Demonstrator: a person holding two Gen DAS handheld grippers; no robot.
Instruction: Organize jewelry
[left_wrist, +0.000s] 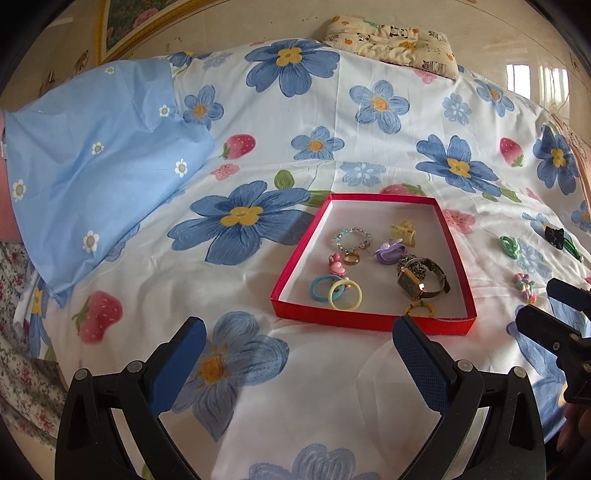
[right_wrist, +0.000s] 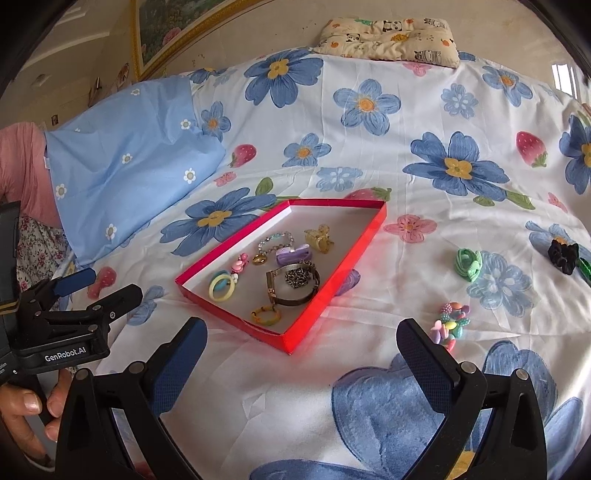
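Hovering at the near-left edge of the flowered bedsheet (right_wrist: 424, 229): left gripper (left_wrist: 299, 345), fingers spread wide, nothing between the blue pads, a hand (right_wrist: 22, 417) on its handle. Lying just beyond it, toward the middle of the bed: shallow red tray (left_wrist: 295, 254) with a white floor. Inside, from its left wall to its right: blue hair tie (left_wrist: 320, 288) overlapped by a pale yellow ring (left_wrist: 345, 293), pink charm (left_wrist: 337, 266), gold ring (left_wrist: 351, 258), beaded bracelet (left_wrist: 351, 238), purple clip (left_wrist: 389, 251), yellow claw clip (left_wrist: 402, 232), wristwatch (left_wrist: 421, 282) with a chain (left_wrist: 410, 266) heaped on its band, and a small yellow-green loop (left_wrist: 421, 308) against the near wall. Hanging over the near edge right of the tray: right gripper (right_wrist: 301, 349), likewise spread and empty. Resting loose on the sheet toward the right edge: pastel bead cluster (right_wrist: 452, 325) just beside the right finger, green hair tie (right_wrist: 468, 264) farther back, black bow clip (right_wrist: 563, 254) nearest the edge.
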